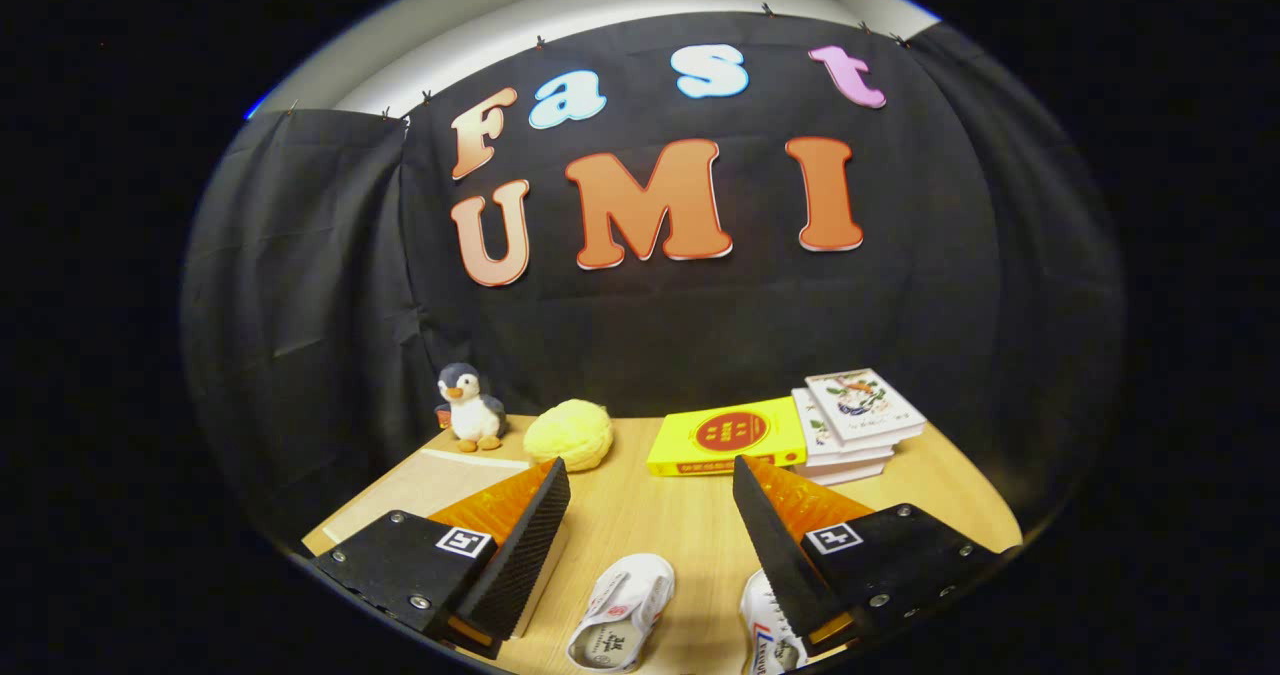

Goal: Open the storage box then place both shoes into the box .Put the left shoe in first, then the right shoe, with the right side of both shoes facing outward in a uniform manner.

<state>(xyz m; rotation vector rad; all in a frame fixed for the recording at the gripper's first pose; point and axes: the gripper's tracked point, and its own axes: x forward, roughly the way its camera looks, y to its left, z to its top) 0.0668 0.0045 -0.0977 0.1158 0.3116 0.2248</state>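
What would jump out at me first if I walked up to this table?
Probably the two small white shoes lying on the wooden table, one between the open gripper fingers and one under a finger. Beyond them a bright yellow book lies beside a stack of white books, and a plush penguin stands next to a fuzzy yellow ball.

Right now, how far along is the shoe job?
Nothing looks done yet. Both white shoes lie on the wooden table: one shoe between the fingers, the other shoe beside the right-hand finger. The tool is open and holds nothing. Left: open the storage box, then load each shoe.
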